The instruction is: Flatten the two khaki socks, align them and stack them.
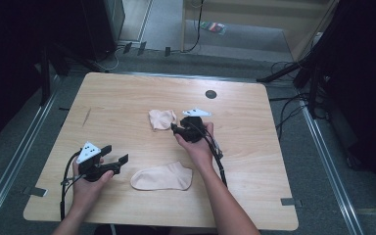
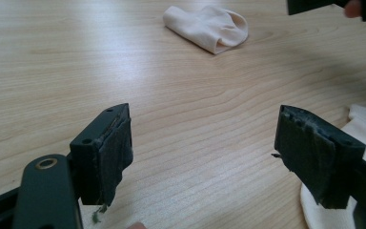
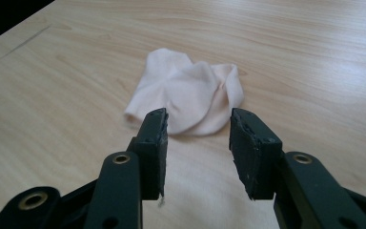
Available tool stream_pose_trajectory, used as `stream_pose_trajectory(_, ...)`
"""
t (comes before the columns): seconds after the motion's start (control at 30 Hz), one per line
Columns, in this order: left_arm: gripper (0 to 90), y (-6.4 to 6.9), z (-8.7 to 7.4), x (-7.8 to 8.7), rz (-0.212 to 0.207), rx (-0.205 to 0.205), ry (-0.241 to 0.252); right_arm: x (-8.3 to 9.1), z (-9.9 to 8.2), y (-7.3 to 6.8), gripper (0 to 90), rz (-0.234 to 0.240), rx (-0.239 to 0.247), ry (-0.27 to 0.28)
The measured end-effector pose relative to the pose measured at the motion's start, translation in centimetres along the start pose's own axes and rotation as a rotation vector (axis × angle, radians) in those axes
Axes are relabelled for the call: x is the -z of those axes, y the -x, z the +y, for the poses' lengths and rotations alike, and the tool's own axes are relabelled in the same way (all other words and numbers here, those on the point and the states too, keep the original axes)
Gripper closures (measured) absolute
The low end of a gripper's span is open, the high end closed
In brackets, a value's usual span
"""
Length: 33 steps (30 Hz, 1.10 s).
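Your right gripper point(image 3: 198, 143), jaws half open and empty, has the crumpled soft sock point(image 3: 186, 93) at twelve o'clock, just ahead. Your left gripper point(image 2: 202, 157) gapes wide and empty, the flat sock point(image 2: 362, 129) at three o'clock.

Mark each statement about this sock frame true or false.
1. Two socks lie on the table. True: a folded sock and a flat sock.
2. The right gripper grips the folded sock. False: its fingers stand apart, short of it.
3. The left gripper is open. True.
4. The flat sock lies at the table's far edge. False: it lies near the person, between the forearms.
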<state>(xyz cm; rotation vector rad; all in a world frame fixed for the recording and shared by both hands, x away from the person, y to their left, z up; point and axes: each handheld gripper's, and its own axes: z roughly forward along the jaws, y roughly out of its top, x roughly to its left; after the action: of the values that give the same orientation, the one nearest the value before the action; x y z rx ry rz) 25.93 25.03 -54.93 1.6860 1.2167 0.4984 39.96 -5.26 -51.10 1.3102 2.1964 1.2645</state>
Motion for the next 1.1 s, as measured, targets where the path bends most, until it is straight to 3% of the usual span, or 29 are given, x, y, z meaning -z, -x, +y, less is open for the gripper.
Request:
stream_pose_trajectory(0.07, 21.1, 0.0, 0.0, 0.0, -0.005, 0.004, -0.001, -1.7, 0.7, 0.1, 58.5, -0.009, -0.002, -0.014)
stream_pose_trajectory(0.33, 21.1, 0.0, -0.1, -0.2, -0.008, 0.006, -0.008, -5.3, 2.4, 0.1, 53.3, -0.010, 0.004, -0.044)
stream_pose_trajectory(0.57, 21.4, 0.0, -0.1, -0.2, -0.003, 0.012, -0.006, -7.5, 2.4, 0.0, 52.8, -0.045, 0.016, -0.085)
stream_pose_trajectory(0.63, 21.4, 0.0, -0.1, -0.2, -0.003, 0.012, -0.007, -8.0, 2.4, -0.2, 56.8, -0.060, 0.032, -0.092)
stream_pose_trajectory(0.67, 21.5, 0.0, -0.1, -0.2, -0.003, 0.013, -0.007, -8.1, 2.4, -0.3, 60.7, -0.063, 0.042, -0.092)
stream_pose_trajectory(0.7, 21.5, -0.1, -0.1, -0.2, -0.003, 0.014, -0.007, -8.1, 2.4, -0.5, 79.0, -0.071, 0.069, -0.098)
stream_pose_trajectory(0.73, 21.5, -0.1, -0.1, -0.2, -0.006, 0.015, -0.010, -8.1, 2.4, -0.5, 79.0, -0.071, 0.069, -0.098)
stream_pose_trajectory(0.77, 21.5, -0.1, 0.0, -0.2, -0.006, 0.017, -0.010, -7.8, 2.5, -0.7, 86.6, -0.061, 0.093, -0.101)
stream_pose_trajectory(0.9, 21.5, -0.2, 0.0, -0.2, -0.007, 0.020, -0.011, -7.3, 2.9, -1.2, 88.0, -0.052, 0.090, -0.091)
stream_pose_trajectory(1.1, 21.5, -0.1, 0.0, -0.3, -0.003, 0.018, -0.010, -5.4, 4.7, -3.2, 88.9, -0.010, 0.088, -0.055)
